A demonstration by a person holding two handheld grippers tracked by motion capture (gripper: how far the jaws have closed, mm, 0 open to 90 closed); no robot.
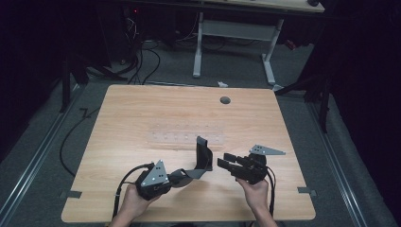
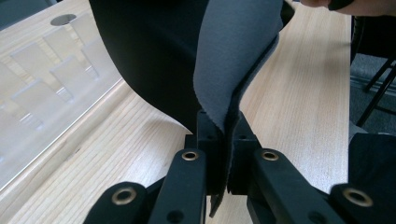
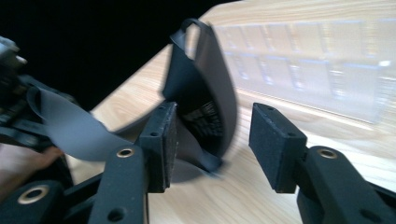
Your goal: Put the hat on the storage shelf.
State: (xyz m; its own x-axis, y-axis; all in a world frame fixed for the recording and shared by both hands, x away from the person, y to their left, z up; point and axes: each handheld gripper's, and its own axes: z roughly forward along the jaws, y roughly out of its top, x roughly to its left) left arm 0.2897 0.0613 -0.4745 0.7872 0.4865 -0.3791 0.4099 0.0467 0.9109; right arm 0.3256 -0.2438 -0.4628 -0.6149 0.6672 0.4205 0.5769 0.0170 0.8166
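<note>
A curved black band with a grey fabric lining (image 1: 202,158) stands on edge at the table's front middle. Its grey tail runs left into my left gripper (image 1: 176,177), which is shut on it. In the left gripper view the grey fabric (image 2: 233,56) is pinched edge-on between the jaws of the left gripper (image 2: 224,140). My right gripper (image 1: 222,161) is just right of the band, open, jaws pointing left. In the right gripper view the band (image 3: 210,84) loops upright beyond the right gripper (image 3: 217,135), partly between its pads (image 3: 275,140); contact cannot be told.
A clear plastic tray with several compartments (image 1: 187,137) lies flat behind the band, also seen as the tray (image 2: 51,70) and the tray (image 3: 317,70). The wooden table (image 1: 142,109) has a grey cable hole (image 1: 225,100) at the back. Cables trail off the front edge.
</note>
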